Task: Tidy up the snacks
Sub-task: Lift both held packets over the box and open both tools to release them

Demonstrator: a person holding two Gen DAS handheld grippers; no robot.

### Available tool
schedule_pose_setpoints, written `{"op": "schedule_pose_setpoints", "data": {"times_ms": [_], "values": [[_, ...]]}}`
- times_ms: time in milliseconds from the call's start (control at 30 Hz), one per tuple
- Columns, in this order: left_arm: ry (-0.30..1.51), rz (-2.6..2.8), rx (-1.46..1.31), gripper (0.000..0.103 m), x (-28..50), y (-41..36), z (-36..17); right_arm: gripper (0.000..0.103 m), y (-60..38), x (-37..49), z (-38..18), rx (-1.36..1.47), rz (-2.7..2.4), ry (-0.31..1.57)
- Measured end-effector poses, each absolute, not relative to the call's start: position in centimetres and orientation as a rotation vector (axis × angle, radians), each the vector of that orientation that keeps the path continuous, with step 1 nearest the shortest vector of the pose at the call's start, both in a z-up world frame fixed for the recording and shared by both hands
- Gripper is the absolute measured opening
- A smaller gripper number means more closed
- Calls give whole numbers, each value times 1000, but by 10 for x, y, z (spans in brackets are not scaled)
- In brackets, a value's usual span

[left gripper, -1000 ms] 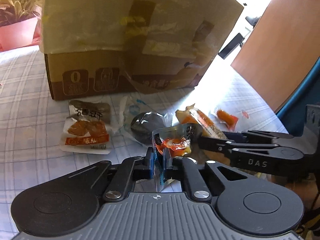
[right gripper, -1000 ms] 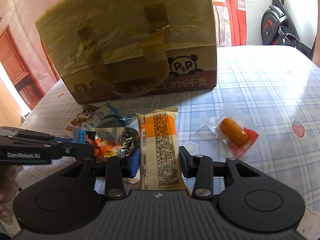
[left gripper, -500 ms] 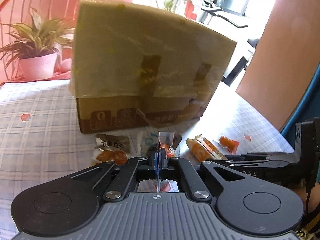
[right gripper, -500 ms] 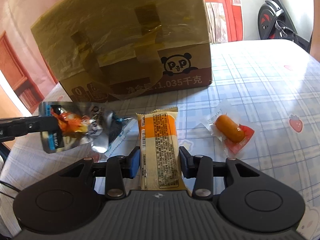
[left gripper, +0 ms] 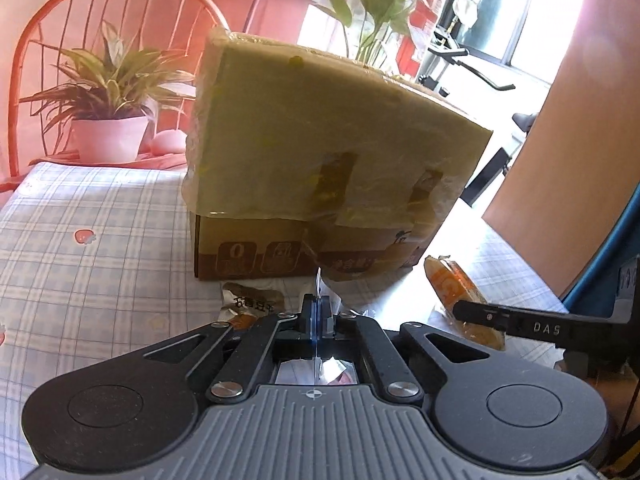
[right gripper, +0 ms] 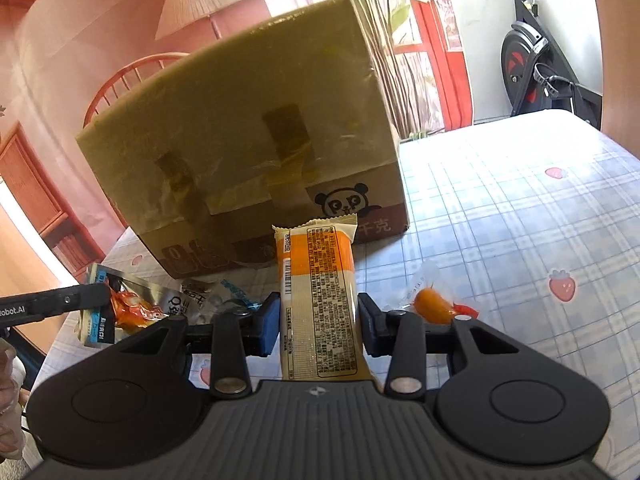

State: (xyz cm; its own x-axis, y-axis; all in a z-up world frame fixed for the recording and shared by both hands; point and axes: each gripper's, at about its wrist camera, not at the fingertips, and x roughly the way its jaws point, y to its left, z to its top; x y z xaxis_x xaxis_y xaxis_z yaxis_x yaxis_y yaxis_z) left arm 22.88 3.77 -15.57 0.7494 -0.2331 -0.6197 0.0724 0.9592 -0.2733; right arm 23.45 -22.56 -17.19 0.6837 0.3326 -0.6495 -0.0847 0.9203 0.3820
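Note:
My left gripper (left gripper: 319, 316) is shut on a thin silver snack packet (left gripper: 319, 284), seen edge-on between the pads. In the right wrist view that packet (right gripper: 136, 308) shows orange contents and hangs from the left gripper (right gripper: 105, 297) above the table. My right gripper (right gripper: 318, 320) is shut on a long orange-and-cream snack bar (right gripper: 316, 280), raised in front of the cardboard box (right gripper: 248, 140). From the left wrist view the bar (left gripper: 452, 280) tilts up beside the right gripper (left gripper: 462, 309). Yellowish plastic film covers the top and upper sides of the box (left gripper: 320, 152).
On the checked tablecloth (right gripper: 520, 220) lie a wrapped sausage (right gripper: 432, 310), a tofu packet (left gripper: 252, 304) and a clear packet (right gripper: 228, 300) near the box. A potted plant (left gripper: 108, 136) and red chair (left gripper: 40, 40) stand behind; an exercise bike (right gripper: 536, 64) is at far right.
Both grippers have risen. The left pinched the silver packet tight and lifted it off the table, turning it edge-on. The right lifted the orange bar clear of the cloth.

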Motion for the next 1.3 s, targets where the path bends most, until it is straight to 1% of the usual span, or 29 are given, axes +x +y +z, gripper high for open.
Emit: {"op": "schedule_pose_setpoints", "data": {"times_ms": [267,700,900,1067,1167,1300], "values": [[625,-172,-242,1,224,46,-124,42,-225,228,-151,347,255,724],[374,-224,-139,1,229,46,-21,42,-229,239,-61,361,319,490],[321,-211,-131,1,259,45,11,42,-219,264,-23,327,365,425],[301,-172,-136,1,296,51,31,42,-209,300,-2,294,384,389],[317,-143,-109,1,326,49,35,42,-205,329,4,309,387,391],[376,-102,-73,1,366,47,23,42,-194,375,-1,317,376,436]]}}
